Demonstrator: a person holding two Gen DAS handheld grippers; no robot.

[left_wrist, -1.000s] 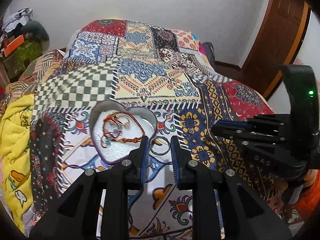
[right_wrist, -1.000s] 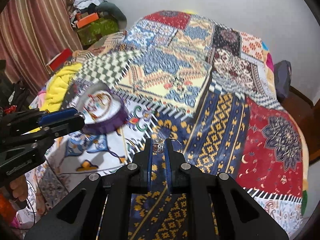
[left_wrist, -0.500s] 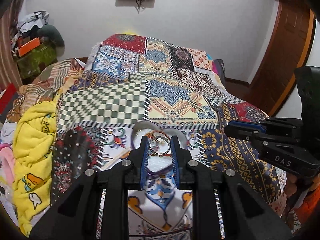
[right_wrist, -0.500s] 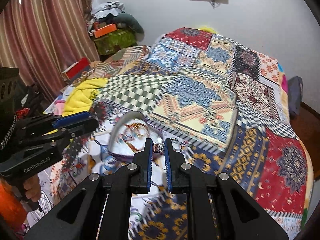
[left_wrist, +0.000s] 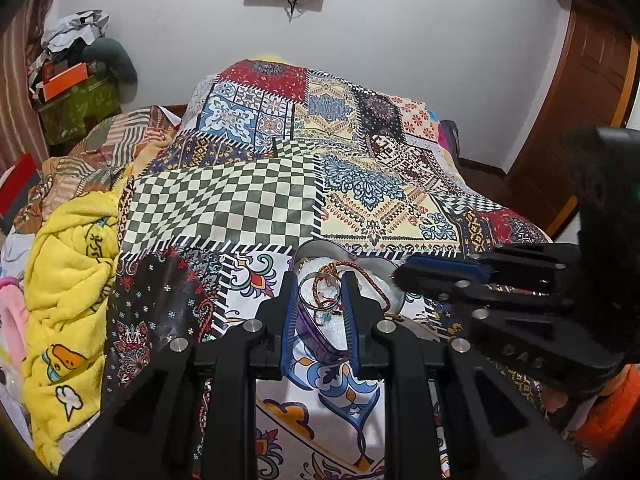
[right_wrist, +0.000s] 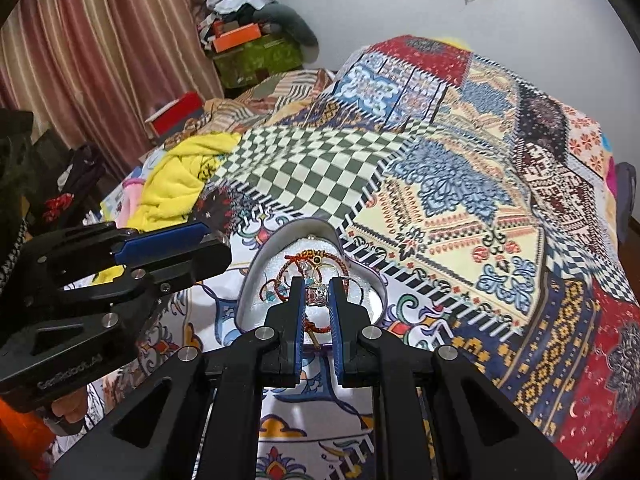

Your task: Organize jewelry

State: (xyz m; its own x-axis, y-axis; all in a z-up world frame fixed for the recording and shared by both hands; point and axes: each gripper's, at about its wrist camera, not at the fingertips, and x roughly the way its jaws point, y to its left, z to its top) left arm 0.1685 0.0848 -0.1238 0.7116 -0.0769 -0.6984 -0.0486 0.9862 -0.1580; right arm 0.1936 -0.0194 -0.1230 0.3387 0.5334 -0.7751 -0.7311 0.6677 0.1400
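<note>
A heart-shaped tin (right_wrist: 256, 272) with a purple outside lies on the patchwork bedspread and holds red cord bracelets (right_wrist: 316, 258) and rings; it also shows in the left wrist view (left_wrist: 370, 266). My right gripper (right_wrist: 317, 294) is shut on a silver jewelled ring (right_wrist: 318, 295) and holds it over the tin. My left gripper (left_wrist: 320, 294) holds thin metal bangles (left_wrist: 310, 286) between its fingers just above the tin's near edge. Each gripper appears in the other's view, left gripper (right_wrist: 160, 244) and right gripper (left_wrist: 440, 274), beside the tin.
The patchwork bedspread (left_wrist: 360, 184) covers the bed. A yellow blanket (left_wrist: 68, 264) is bunched at the left edge. Boxes and clothes (right_wrist: 252, 40) are piled by the wall, with a curtain (right_wrist: 100, 48) at left. A wooden door (left_wrist: 592, 92) stands at right.
Both grippers have lifted and come over the heart tin. The left one took the bangles off the bedspread; the right one carried its ring left from the blue patch to the tin.
</note>
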